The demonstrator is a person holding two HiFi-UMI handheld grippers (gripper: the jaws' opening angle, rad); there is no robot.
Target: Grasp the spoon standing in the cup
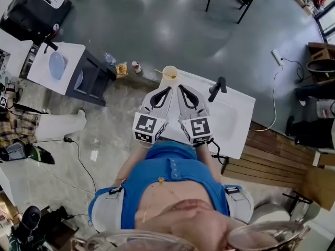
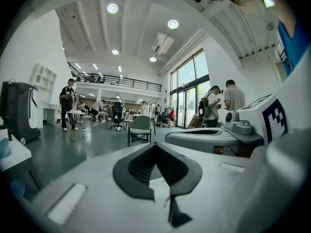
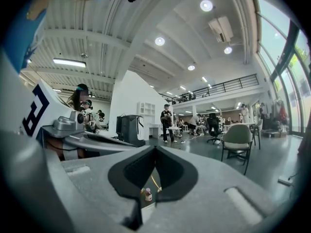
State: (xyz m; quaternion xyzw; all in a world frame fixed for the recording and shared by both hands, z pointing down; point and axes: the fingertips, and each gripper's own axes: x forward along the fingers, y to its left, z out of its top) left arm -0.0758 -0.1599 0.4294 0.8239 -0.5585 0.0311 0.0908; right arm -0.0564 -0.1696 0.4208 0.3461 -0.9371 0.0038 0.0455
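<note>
At far left, a white side table [image 1: 52,67] stands well apart from your desk [image 1: 235,122]. Nearer in, past the desk's left edge, a water bottle [image 1: 109,58], a packet [image 1: 121,69] and a small bottle [image 1: 136,67] sit in a row. The small bottle is the one closest to the cup.

The cup [image 1: 170,72] sits at the desk's far left corner. The spoon [image 1: 161,72] stands in it, its handle leaning left over the rim.

Your left claw [image 1: 168,90] hovers over the desk just short of the cup. Its tips are pressed together and it is empty, which your left gripper view confirms [image 2: 155,145]. Your right claw [image 1: 180,87] hangs just beside it, also closed tip to tip and empty [image 3: 155,148], and it points toward the cup.

Right of that claw, a black object [image 1: 217,88] stands on the desk, near but not touching. Farther right, a power strip [image 1: 277,56] lies on the floor.
</note>
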